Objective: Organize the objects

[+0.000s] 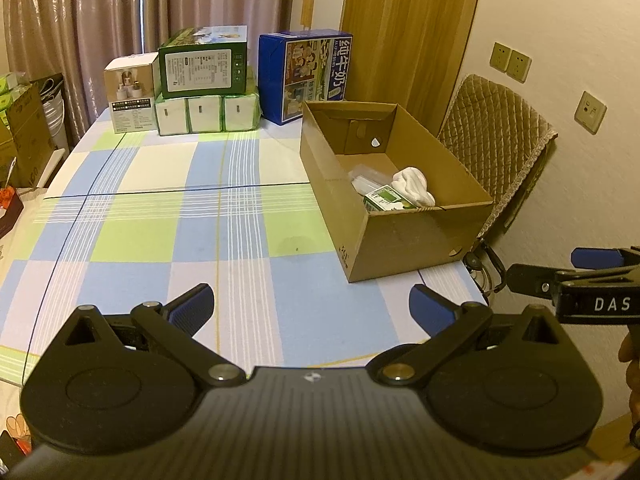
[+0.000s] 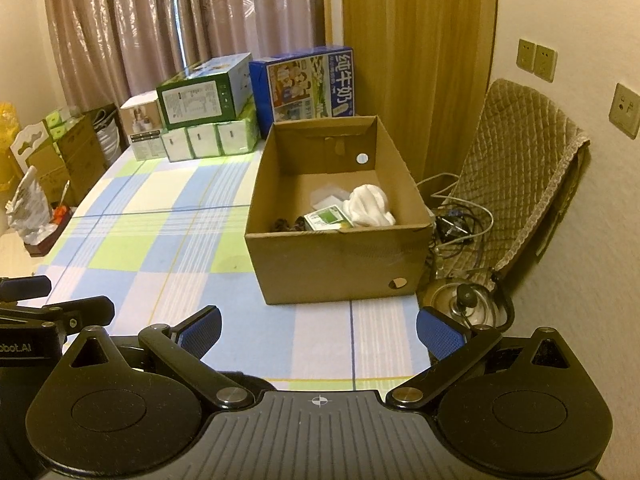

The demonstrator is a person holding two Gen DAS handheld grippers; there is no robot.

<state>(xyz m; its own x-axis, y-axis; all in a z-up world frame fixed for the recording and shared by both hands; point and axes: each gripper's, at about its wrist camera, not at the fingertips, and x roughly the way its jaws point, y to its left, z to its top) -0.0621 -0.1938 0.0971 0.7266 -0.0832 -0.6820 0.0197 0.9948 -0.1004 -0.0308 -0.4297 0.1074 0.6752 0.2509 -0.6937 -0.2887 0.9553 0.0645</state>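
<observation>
Left claw [image 1: 312, 308]: jaws spread wide, nothing between the blue pads, held above the near edge of the tabletop [image 1: 168, 216] with its checked cloth. Right claw [image 2: 318, 332]: likewise wide open and empty, level with its partner; each shows at the edge of the other's view.

Ahead of the right claw, and ahead and to the right of the left one, an open cardboard box [image 2: 336, 264] stands on the tabletop near its right edge. Inside it, toward the near right corner, lie a white cloth bundle [image 2: 370, 206], a small green-and-white carton [image 2: 328, 220] touching the bundle, a clear plastic packet [image 1: 366, 174] behind, and a dark item [image 2: 286, 224] too dim to identify.

Right of the box, off the tabletop: a steel kettle [image 2: 466, 306], tangled cables [image 2: 460, 216], a chair with quilted cover [image 2: 520, 184].

Far end of the tabletop, beyond the left claw: a blue milk carton case [image 1: 306, 74], a green box [image 1: 202, 64] stacked on tissue packs [image 1: 208, 112], a small white box [image 1: 130, 92] beside them. Curtains [image 1: 120, 12] behind.
</observation>
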